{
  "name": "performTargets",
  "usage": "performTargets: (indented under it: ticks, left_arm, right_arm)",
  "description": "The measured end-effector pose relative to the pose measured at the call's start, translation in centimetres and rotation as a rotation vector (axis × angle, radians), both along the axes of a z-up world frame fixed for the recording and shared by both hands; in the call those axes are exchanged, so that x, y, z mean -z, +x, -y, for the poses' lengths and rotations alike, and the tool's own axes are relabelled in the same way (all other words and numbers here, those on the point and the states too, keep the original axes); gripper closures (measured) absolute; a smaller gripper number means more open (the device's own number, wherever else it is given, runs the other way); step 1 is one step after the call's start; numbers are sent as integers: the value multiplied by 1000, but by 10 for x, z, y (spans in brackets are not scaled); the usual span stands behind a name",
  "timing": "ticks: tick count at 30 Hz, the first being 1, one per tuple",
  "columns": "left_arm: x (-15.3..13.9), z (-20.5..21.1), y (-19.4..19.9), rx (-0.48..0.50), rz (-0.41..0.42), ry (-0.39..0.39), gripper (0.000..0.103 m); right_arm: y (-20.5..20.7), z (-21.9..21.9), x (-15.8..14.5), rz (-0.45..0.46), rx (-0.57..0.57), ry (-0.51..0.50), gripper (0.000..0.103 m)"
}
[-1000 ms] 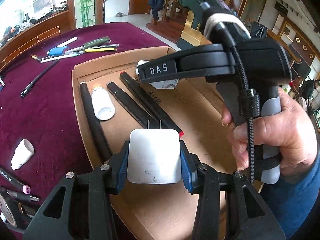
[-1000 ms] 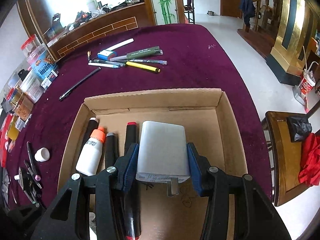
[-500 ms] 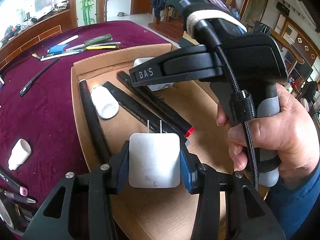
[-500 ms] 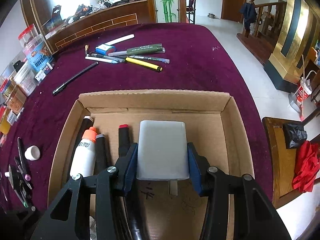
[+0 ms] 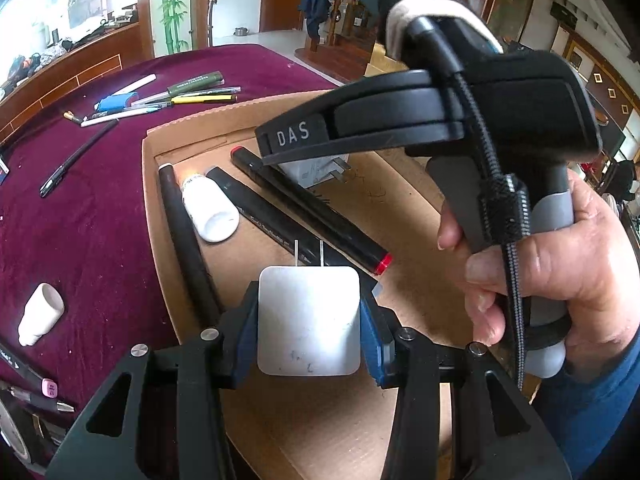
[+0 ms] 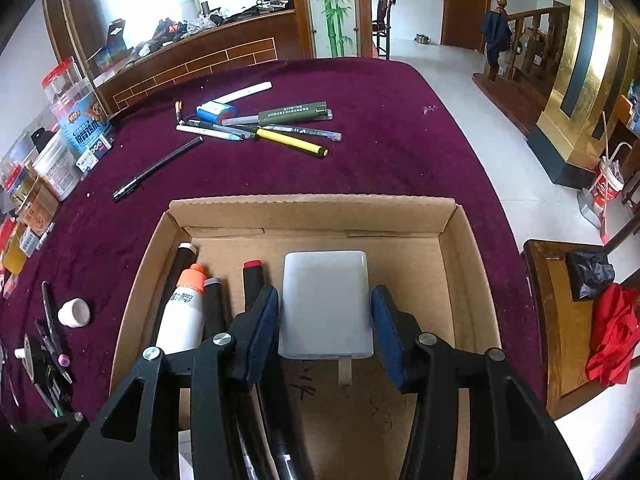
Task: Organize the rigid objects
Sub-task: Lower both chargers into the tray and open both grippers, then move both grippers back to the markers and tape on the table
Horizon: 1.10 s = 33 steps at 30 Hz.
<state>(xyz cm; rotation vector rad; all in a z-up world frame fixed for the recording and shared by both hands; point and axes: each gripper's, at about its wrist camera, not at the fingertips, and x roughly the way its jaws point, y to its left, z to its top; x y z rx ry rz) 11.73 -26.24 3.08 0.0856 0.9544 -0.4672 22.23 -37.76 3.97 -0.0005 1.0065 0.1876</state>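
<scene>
Two chargers at the cardboard box (image 6: 448,240).
We see the left gripper (image 5: 308,320) clamping a white charger (image 5: 308,320), lower centre; the right gripper (image 6: 326,328) released around a grey charger (image 6: 325,304) lying mid-frame. Withdrawing crooked could drag it.

2 white chargers (image 5: 308,320) (image 6: 326,304), 3 black markers (image 5: 304,208) in box (image 6: 312,210), 1 white bottle (image 6: 180,316), 1 loose cap (image 6: 74,312).
</scene>
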Motion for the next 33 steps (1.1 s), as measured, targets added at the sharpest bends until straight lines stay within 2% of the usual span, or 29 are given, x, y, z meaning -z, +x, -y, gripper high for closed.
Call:
performTargets:
  ticks: [3,5,8,10,11,23,29,33]
  left_arm:
    - [-1,-1,0,-6,-4,-8,61]
    - [-4,-2,0,-14,11,-9,60]
    - [-11,-4,-3,-17,34,-13,59]
    - [-16,-5,-5,-17,46,-16,51]
    - [-18,-5,-6,-18,53,-16,51]
    - [-41,-17,-21,2,94,8,50]
    - [-52,-45,-39,16,95,2,50]
    - [-53,-82,-58,7,88,-5,50]
  right_arm:
    - [-3,4,-7,20,13,16,58]
    - [-4,7,-12,39,24,30,53]
    - [-6,10,-17,54,34,47,52]
    - [-7,14,-20,65,45,60,52]
    - [-7,15,-21,67,46,65,52]
    - [-8,21,-28,100,63,102,52]
    - [-11,21,-28,102,56,117,52]
    - [-13,21,-29,106,49,135,52]
